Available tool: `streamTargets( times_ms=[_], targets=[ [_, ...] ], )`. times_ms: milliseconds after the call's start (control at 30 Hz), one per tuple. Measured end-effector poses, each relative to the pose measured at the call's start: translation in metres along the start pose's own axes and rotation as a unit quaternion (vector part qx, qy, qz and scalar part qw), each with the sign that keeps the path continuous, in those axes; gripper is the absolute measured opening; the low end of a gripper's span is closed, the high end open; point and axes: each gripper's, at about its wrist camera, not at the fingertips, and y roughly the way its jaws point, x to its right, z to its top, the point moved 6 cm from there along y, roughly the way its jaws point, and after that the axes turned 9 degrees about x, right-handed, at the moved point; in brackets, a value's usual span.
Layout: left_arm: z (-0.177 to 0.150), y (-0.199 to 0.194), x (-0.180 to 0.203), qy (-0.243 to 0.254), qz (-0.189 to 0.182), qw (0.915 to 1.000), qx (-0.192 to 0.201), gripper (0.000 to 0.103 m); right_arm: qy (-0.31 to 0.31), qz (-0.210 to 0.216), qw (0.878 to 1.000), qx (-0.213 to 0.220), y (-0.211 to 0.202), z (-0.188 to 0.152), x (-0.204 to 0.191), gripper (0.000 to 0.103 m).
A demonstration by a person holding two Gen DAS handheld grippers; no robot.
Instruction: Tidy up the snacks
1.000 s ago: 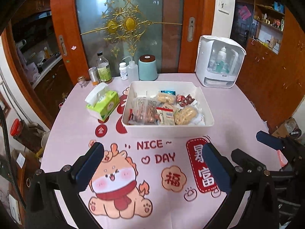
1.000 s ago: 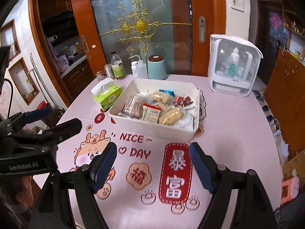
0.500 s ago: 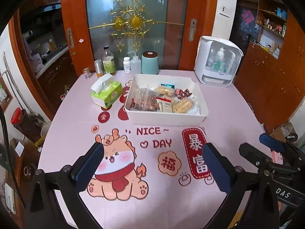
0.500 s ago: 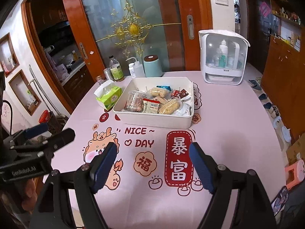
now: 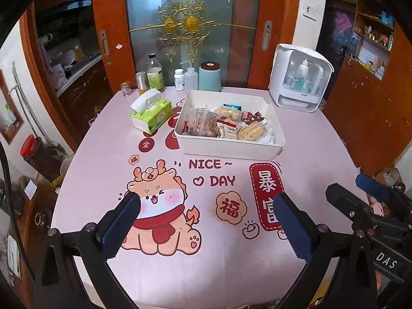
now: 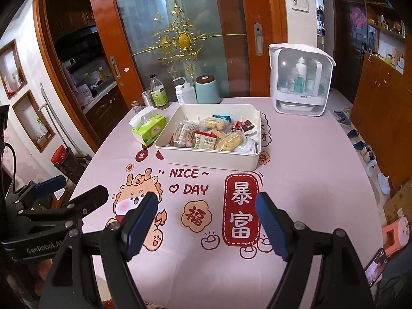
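Note:
A white rectangular bin [image 5: 226,150] [image 6: 206,158] stands on the far half of the pink table, filled with several wrapped snacks [image 5: 226,125] [image 6: 213,135]. My left gripper [image 5: 206,206] hangs open over the cartoon print near the table's front edge, well short of the bin, nothing between its blue pads. My right gripper [image 6: 206,203] is open too, above the red printed label, also apart from the bin and empty. Each gripper shows in the other's view at the side: the right gripper [image 5: 360,188], the left gripper [image 6: 67,188].
A green tissue pack [image 5: 150,114] lies left of the bin. Bottles and a teal canister [image 5: 209,77] line the table's far edge before a glass door. A white dispenser cabinet [image 5: 300,82] stands at the far right. Wooden cupboards flank the right side.
Both grippers have drawn back from the bin toward the table's near edge; the bin looks smaller and farther. Both stay open and empty.

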Motion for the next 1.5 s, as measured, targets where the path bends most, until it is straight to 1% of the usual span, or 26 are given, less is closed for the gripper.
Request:
streamTargets(
  times_ms=[100, 300, 700, 1500],
  targets=[
    [-0.002, 0.001, -0.002, -0.005, 0.005, 1.0000, -0.003, 0.102, -0.001, 0.002, 1.000, -0.003, 0.001, -0.002, -0.002, 0.079],
    [-0.008, 0.009, -0.001, -0.007, 0.007, 0.9998, -0.020, 0.102, 0.000, 0.002, 1.000, -0.003, 0.004, -0.003, -0.003, 0.079],
    [-0.010, 0.011, -0.002, -0.002, 0.022, 0.9995, -0.022, 0.102, -0.001, 0.008, 1.000, -0.004, 0.009, -0.003, -0.004, 0.079],
    [-0.012, 0.011, 0.001, -0.002, 0.022, 0.9994, -0.025, 0.102, 0.000, 0.010, 1.000, -0.006, 0.009, -0.003, -0.001, 0.079]
  ],
)
